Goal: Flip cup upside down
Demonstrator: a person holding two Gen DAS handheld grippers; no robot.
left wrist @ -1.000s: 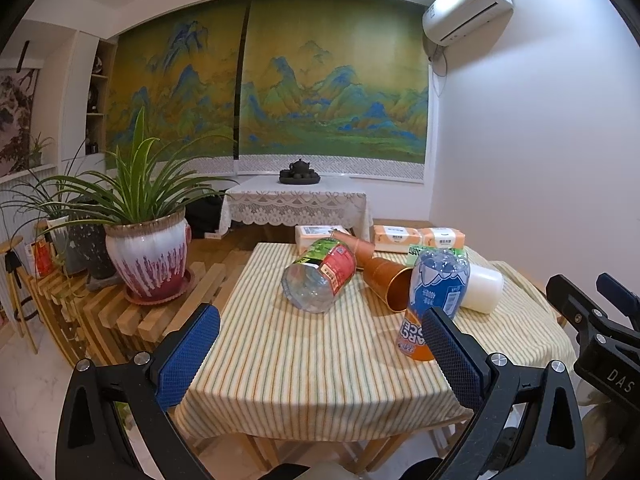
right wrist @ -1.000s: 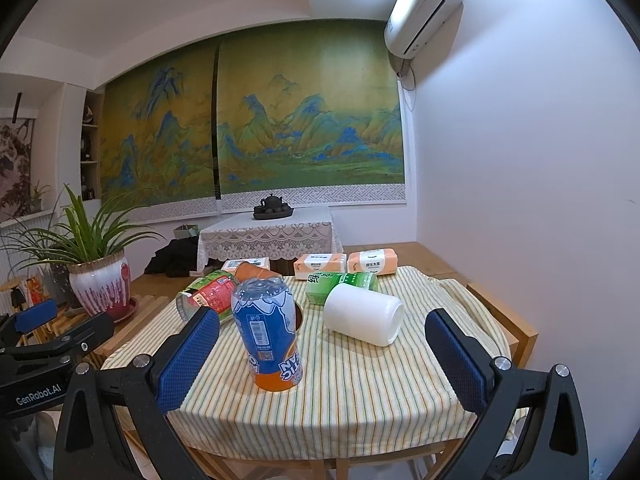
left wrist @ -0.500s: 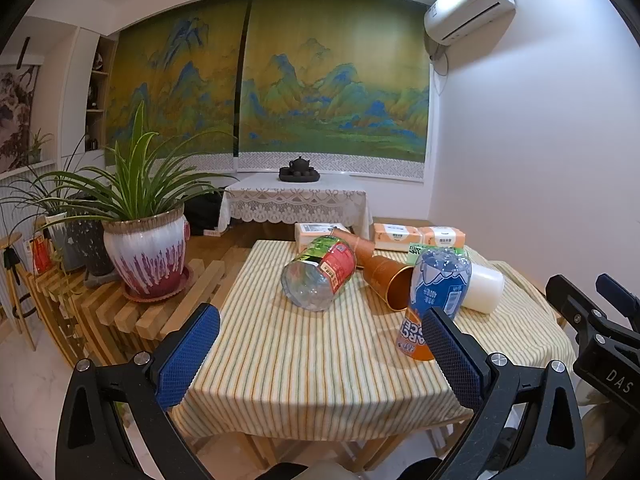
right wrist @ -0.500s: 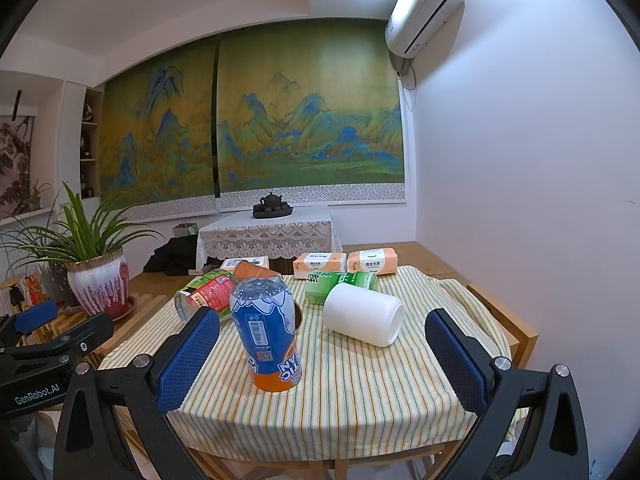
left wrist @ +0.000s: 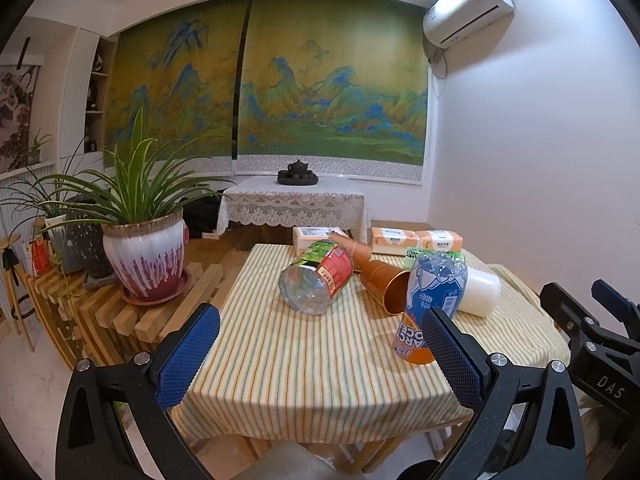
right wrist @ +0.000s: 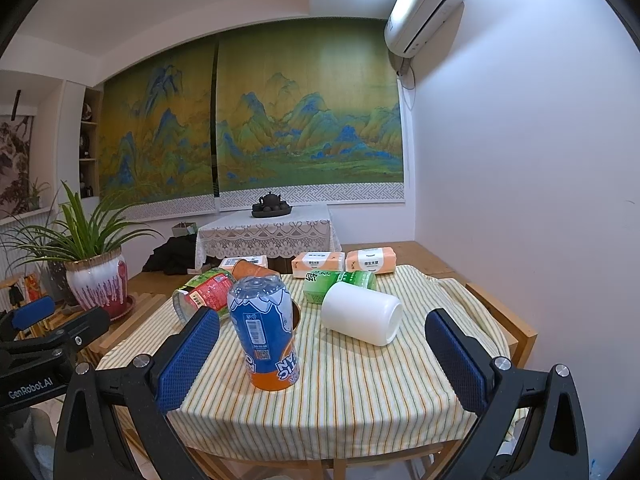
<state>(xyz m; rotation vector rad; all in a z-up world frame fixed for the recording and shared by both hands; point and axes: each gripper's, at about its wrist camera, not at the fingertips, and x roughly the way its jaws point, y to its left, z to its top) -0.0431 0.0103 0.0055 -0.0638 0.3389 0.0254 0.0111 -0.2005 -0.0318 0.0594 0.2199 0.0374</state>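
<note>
Several cups sit on the striped tablecloth (left wrist: 300,364). A white cup (right wrist: 360,314) (left wrist: 478,292) lies on its side with its mouth towards the right. Also on their sides are a copper cup (left wrist: 384,286), a clear cup with a red and green label (left wrist: 316,280) (right wrist: 204,294) and a green cup (right wrist: 340,282). A blue and orange cup (right wrist: 264,332) (left wrist: 434,296) stands mouth down near the front. My left gripper (left wrist: 320,320) is open and empty, short of the table's front edge. My right gripper (right wrist: 322,320) is also open and empty, facing the blue and white cups.
Tissue packs (right wrist: 344,262) lie at the table's far edge. A potted plant (left wrist: 146,256) stands on a slatted wooden bench to the left. A white wall runs close along the right. A lace-covered table with a tea set (right wrist: 272,206) stands behind.
Both views drift only slightly. The grippers stay open and the cups have not moved.
</note>
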